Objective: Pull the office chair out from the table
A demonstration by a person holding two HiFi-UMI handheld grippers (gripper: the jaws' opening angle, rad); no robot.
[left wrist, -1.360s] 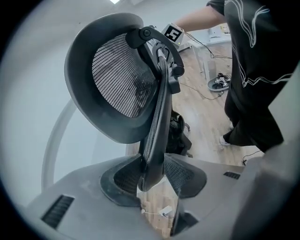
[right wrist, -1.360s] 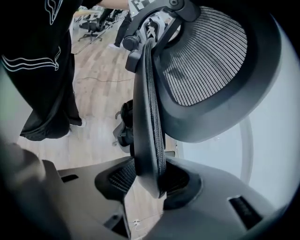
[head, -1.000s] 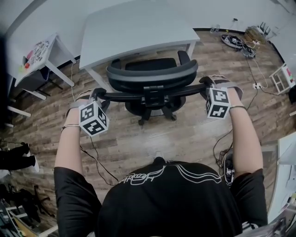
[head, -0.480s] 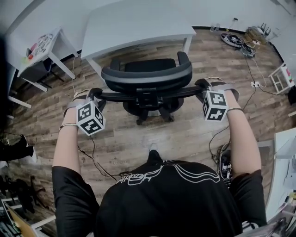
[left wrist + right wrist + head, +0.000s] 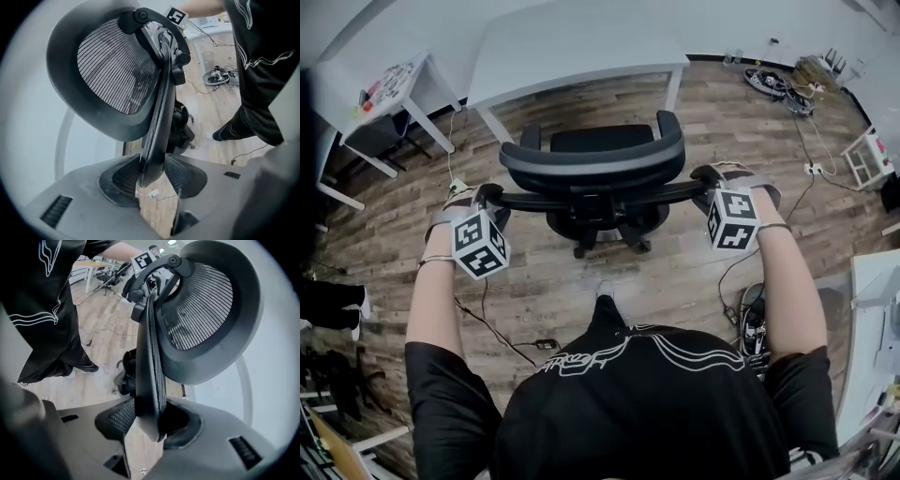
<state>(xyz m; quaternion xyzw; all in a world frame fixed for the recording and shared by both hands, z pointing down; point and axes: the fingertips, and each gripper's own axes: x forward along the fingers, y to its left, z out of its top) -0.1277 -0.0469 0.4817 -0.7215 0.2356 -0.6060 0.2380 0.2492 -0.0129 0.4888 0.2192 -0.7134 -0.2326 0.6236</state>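
Note:
A black mesh office chair (image 5: 592, 155) stands on the wood floor, just in front of the white table (image 5: 572, 47), with its backrest toward me. My left gripper (image 5: 490, 195) is shut on the left edge of the backrest (image 5: 158, 126), which stands pinched between the jaw pads in the left gripper view, where the gripper (image 5: 152, 180) fills the foreground below the headrest (image 5: 110, 70). My right gripper (image 5: 705, 178) is shut on the right edge of the backrest (image 5: 147, 357). In the right gripper view that gripper (image 5: 150, 420) clamps the edge below the headrest (image 5: 206, 310).
A small white side table (image 5: 389, 89) with coloured items stands at the left. Cables (image 5: 487, 319) trail over the floor by my feet. Shoes (image 5: 773, 82) lie at the back right, and a white rack (image 5: 872, 155) stands at the right edge.
The chair has rolled back toward me, away from the table, and more of its seat shows. Both grippers came back with it, still clamped on the backrest.

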